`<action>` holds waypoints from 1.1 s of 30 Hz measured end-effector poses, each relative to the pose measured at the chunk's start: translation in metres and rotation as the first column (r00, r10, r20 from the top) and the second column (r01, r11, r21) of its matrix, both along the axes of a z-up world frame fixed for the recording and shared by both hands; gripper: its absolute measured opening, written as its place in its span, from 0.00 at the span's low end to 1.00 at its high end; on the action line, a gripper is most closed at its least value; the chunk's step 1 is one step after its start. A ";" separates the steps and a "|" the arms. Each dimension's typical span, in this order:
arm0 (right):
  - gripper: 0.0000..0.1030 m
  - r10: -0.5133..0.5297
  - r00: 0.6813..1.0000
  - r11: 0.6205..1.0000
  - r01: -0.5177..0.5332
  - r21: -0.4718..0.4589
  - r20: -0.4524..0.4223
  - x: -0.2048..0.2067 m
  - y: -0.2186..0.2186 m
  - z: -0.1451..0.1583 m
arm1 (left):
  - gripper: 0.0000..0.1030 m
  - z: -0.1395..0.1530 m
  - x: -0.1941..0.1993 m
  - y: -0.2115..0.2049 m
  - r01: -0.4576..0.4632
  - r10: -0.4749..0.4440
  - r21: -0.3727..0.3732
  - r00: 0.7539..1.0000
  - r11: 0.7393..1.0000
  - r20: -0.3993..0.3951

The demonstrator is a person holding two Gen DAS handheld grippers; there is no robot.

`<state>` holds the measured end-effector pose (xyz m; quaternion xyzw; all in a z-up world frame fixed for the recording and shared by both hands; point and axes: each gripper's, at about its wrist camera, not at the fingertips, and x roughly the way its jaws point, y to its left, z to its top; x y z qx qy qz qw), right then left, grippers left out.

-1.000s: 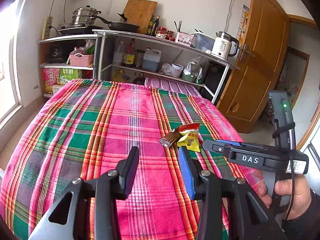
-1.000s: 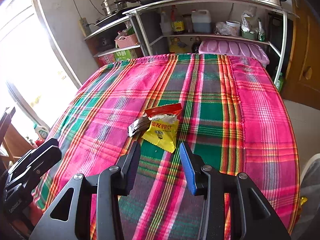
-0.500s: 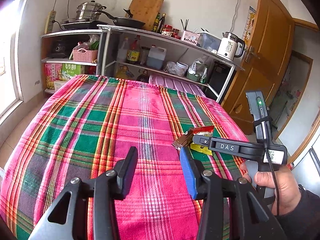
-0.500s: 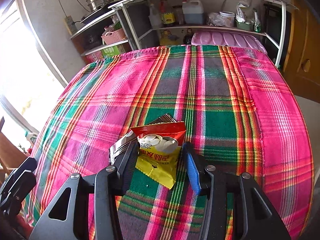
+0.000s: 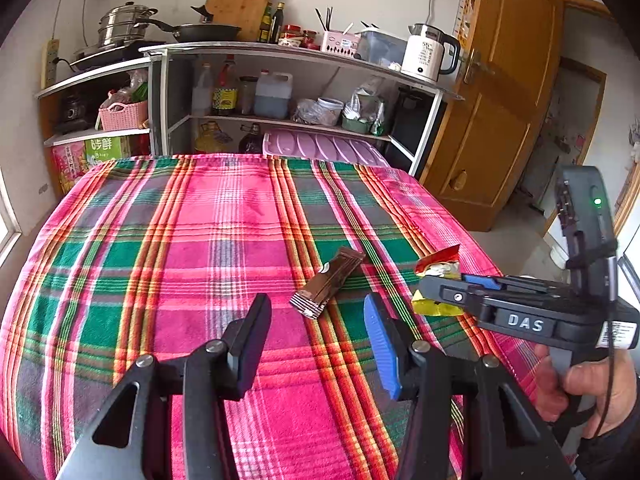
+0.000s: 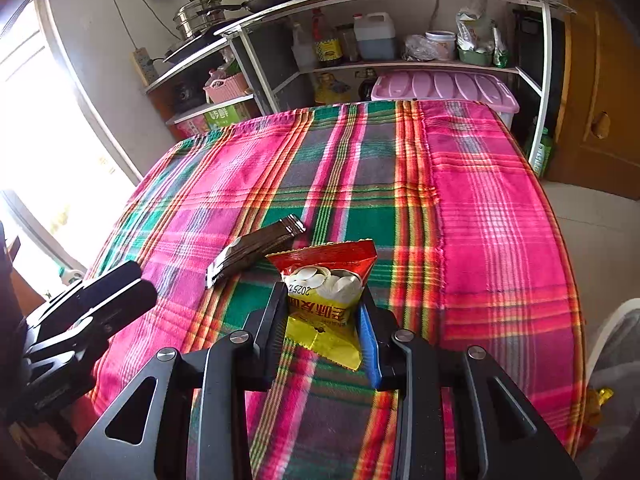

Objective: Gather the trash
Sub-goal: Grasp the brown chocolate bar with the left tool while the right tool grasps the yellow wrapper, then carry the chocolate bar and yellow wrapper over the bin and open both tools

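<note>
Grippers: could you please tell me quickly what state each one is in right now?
Left gripper: open, nothing between its fingers; jaws have just been opening.
Right gripper: closed on the snack packet; jaws have just been closing.

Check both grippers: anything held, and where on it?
Right gripper has just closed its fingers on the yellow-and-red snack packet, gripping its side edges near the yellow lower half. Left gripper: open, nothing held.

Red-yellow snack packet crinkled, lifted off plaid cloth, pinched at both sides. Brown wrapper flat on cloth, slanted, just beside packet.
</note>
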<state>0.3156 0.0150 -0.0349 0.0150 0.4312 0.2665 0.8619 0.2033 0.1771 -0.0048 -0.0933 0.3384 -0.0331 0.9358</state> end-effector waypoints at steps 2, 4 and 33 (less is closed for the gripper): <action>0.33 -0.004 1.000 1.000 0.004 0.014 -0.002 -0.002 -0.010 0.002 | 0.49 -0.003 0.009 -0.007 0.016 -0.015 0.019 1.000 1.000 -0.018; 0.33 -0.006 1.000 1.000 0.006 0.023 -0.003 -0.004 -0.019 0.003 | 0.49 -0.006 0.020 -0.011 0.029 -0.028 0.024 0.999 0.999 -0.042; 0.33 -0.053 0.998 0.994 0.052 0.092 0.018 -0.038 -0.091 0.014 | 0.25 -0.005 0.028 -0.068 0.058 -0.049 0.085 0.994 0.995 -0.100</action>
